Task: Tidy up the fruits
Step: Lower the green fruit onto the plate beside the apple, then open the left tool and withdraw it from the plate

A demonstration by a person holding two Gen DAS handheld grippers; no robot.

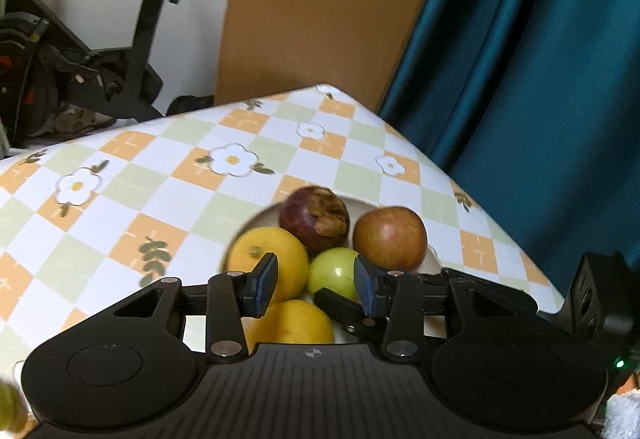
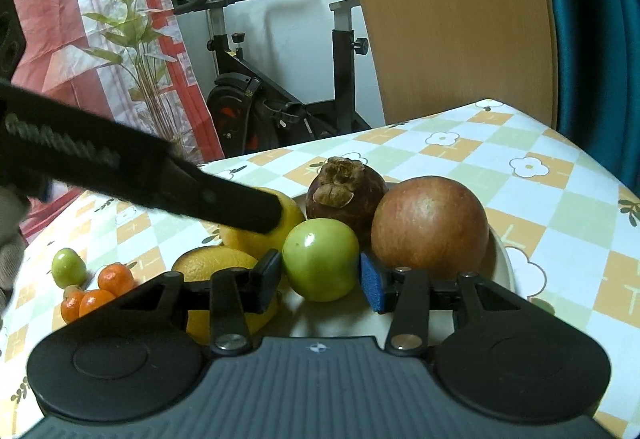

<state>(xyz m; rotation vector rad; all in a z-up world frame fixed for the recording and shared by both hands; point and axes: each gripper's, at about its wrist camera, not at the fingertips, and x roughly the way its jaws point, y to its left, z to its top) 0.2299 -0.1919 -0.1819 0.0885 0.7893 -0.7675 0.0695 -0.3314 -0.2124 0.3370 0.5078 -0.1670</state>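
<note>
Fruits are filling the plate (image 2: pixel 505 259) as the parted right gripper (image 2: pixel 320 275) is straddling a green apple (image 2: pixel 320 259) and the left gripper (image 1: pixel 316 281) is hovering open, with small oranges (image 2: pixel 96 291) and a green fruit (image 2: pixel 69 267) waiting on the table (image 2: pixel 560 207).

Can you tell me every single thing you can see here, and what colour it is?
Plate: one, cream, on the table.
Red apple: one, on the plate, right.
Green apple: one, on the plate, between the right tongs' pads.
Mangosteen: one, dark purple, back of the plate.
Yellow citrus: two, on the plate, left.
Small green fruit: one, on the cloth.
Small oranges: about three, on the cloth.
Tablecloth: checked, flowers.
Exercise bike: black, behind.
Curtain: teal.
Left tongs: black, open.
Right tongs: black, open.
</note>
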